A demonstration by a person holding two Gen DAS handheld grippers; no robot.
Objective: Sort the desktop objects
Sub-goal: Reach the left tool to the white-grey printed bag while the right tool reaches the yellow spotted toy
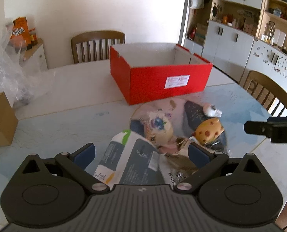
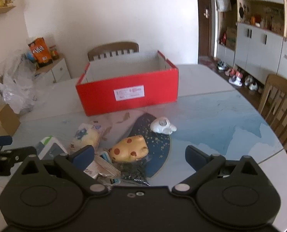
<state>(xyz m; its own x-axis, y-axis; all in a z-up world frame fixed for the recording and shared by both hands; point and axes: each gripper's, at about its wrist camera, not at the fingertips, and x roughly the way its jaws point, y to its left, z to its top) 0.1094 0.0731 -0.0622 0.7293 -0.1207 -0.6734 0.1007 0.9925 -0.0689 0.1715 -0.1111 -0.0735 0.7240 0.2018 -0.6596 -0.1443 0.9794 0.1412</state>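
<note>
An open red box (image 1: 159, 81) (image 2: 128, 92) stands on the table, empty as far as I see. In front of it lies a pile: a yellow toy with red spots (image 1: 209, 130) (image 2: 129, 148), a white figurine (image 1: 213, 110) (image 2: 161, 125), a blueberry snack packet (image 1: 159, 125) (image 2: 85, 136), a grey-white carton (image 1: 137, 164) (image 2: 50, 147) and a dark speckled fan (image 2: 155, 139). My left gripper (image 1: 141, 154) is open over the carton. My right gripper (image 2: 139, 154) is open over the yellow toy. Both are empty.
A clear plastic bag (image 1: 12, 71) and a brown cardboard box (image 1: 0, 119) sit at the table's left. Wooden chairs stand behind the red box (image 1: 97, 44) and at the right (image 1: 269, 92). The right gripper's tip (image 1: 271, 129) shows in the left wrist view.
</note>
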